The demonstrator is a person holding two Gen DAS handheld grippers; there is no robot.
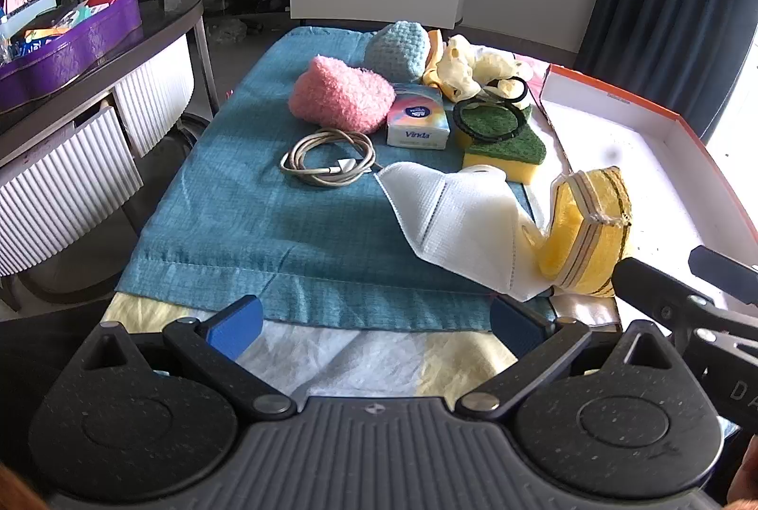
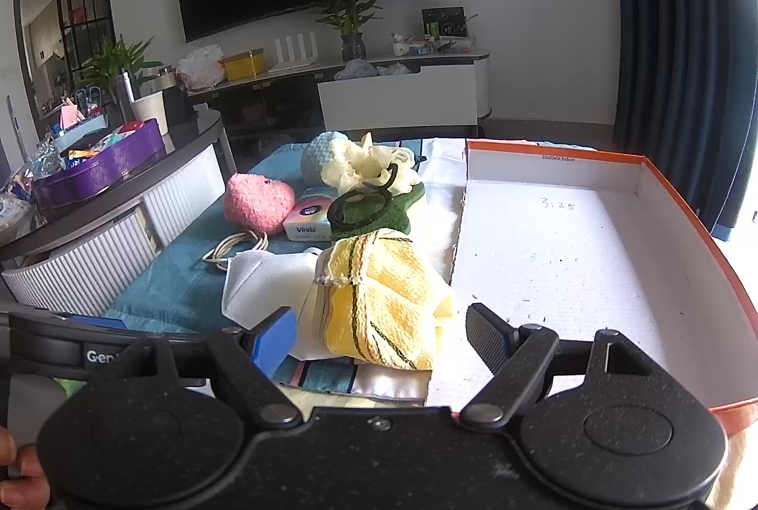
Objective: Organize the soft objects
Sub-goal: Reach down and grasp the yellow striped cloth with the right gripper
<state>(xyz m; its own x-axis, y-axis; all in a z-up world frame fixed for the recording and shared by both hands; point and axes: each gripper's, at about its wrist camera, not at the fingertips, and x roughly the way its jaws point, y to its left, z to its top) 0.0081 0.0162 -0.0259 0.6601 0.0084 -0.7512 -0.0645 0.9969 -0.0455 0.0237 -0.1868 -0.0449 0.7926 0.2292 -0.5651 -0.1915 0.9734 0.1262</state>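
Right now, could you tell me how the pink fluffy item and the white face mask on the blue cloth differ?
The pink fluffy item is pink, plush and rounded, sitting as a bulky lump; the white face mask is white, thin and creased, lying mostly flat. The pink fluffy item lies far back, beside the tissue pack; the white face mask lies nearer, touching the yellow cloth. Both rest on the blue cloth, outside the box, with neither gripper on them.

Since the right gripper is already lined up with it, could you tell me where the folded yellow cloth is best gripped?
Probably the raised folded end of the yellow cloth, approached from the near side. The right gripper is open and straddles it already. That end stands bunched above the white mask, so closing there should catch the cloth alone.
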